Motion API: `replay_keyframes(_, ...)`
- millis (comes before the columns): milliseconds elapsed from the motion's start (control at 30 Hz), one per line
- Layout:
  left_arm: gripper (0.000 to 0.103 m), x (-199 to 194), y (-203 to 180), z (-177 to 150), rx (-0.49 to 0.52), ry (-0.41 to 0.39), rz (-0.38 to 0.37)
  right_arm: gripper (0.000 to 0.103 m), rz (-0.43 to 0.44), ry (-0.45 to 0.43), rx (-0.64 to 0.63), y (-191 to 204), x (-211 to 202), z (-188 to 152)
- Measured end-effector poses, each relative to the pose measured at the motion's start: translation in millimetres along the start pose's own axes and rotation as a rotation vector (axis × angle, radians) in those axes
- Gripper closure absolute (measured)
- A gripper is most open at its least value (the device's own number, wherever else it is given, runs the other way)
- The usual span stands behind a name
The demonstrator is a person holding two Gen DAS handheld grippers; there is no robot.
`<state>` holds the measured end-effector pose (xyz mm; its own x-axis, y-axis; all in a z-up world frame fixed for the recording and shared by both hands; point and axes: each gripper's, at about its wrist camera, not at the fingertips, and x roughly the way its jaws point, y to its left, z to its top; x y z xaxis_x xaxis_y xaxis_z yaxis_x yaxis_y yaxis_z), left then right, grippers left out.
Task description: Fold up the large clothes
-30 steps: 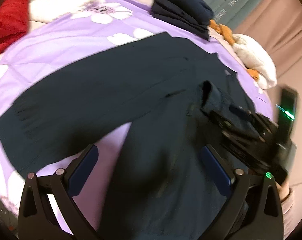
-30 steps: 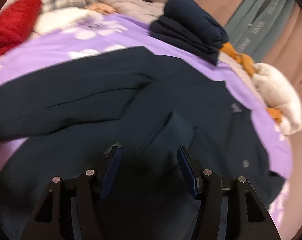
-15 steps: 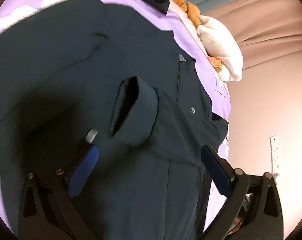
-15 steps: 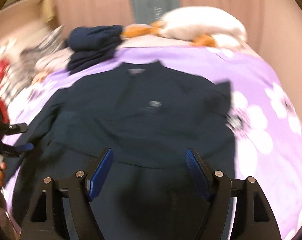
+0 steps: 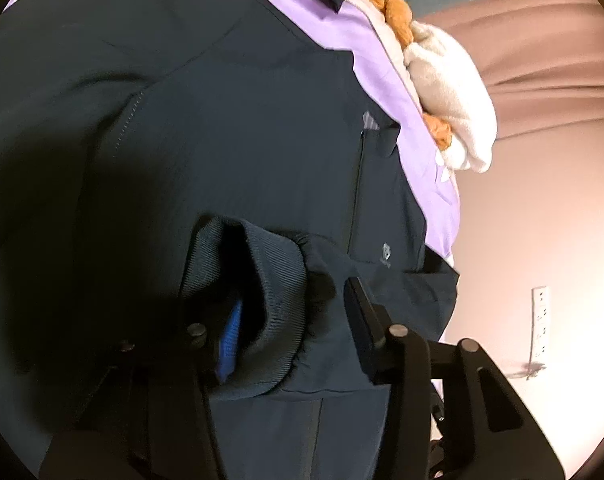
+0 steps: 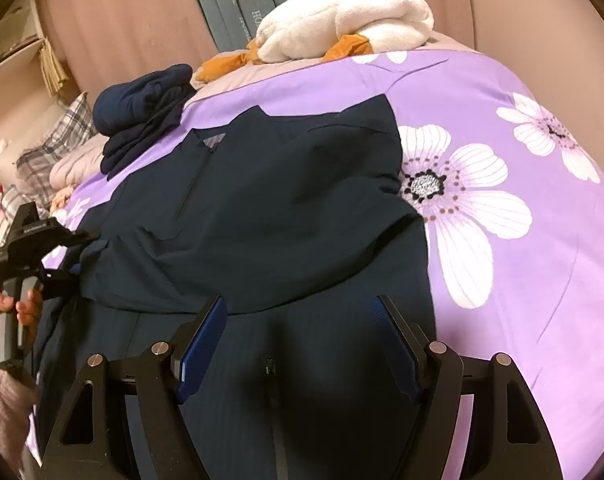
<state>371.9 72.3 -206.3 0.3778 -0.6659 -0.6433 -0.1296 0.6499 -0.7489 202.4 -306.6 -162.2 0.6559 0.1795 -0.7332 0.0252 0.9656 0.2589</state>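
The left tool [image 5: 290, 320] is closing its jaws on the ribbed cuff [image 5: 258, 300] of the jacket's sleeve — one blue pad sits inside the cuff opening, the other black finger just outside the cloth, so the knit band lies between them. Whether the pads press it yet I cannot tell for sure. Taking the cuff makes sense: it is the firm, thick end of the sleeve, and carrying it lets the whole sleeve be laid across the body.

The right tool [image 6: 298, 340] hovers with its jaws apart over the lower hem, nothing between them, likely waiting to pin or lift that edge once the sleeve is placed. The person's left hand [image 6: 10, 312] shows at the bed's left side, wrapped round its handle.

The dark navy jacket [image 6: 270, 208] lies spread front-up across the middle of the bed [image 6: 522, 272], on a purple flowered cover, collar toward the far edge. It is smooth, thin cloth with a centre zip and a small chest logo — one sleeve already folded in. A folded navy pile [image 6: 142, 116] and a white plush toy [image 6: 342, 28] rest by the far edge.
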Motion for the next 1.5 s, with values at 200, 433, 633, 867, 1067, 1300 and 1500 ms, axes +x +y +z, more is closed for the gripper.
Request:
replay_keyframes(200, 0.100, -16, -23, 3, 0.144, -0.079, 0.008, 0.029, 0.000, 0.013, -0.007, 4, 3, -3)
replay_keyframes(433, 0.099, -30, -26, -48, 0.433, -0.077, 0.072, 0.029, 0.017, 0.014, 0.011, 3, 3, -7)
replay_keyframes(633, 0.090, -33, 27, -80, 0.317, -0.007, 0.134, 0.029, 0.008, 0.030, 0.007, 4, 5, -8)
replay_keyframes(867, 0.043, -70, 39, -93, 0.214, -0.050, 0.064, 0.029, 0.034, 0.012, -0.004, 11, -2, -7)
replay_keyframes(1067, 0.043, -61, 42, -70, 0.097, -0.007, 0.005, 0.029, 0.047, 0.009, -0.003, 17, 1, -7)
replay_keyframes(1300, 0.043, -31, 47, -47, -0.108, 0.074, -0.069, 0.029, 0.051, -0.002, -0.013, 21, -3, -6)
replay_keyframes(1500, 0.046, -35, 51, -41, -0.200, 0.081, -0.085, 0.029, 0.050, -0.004, 0.004, 19, -2, -7)
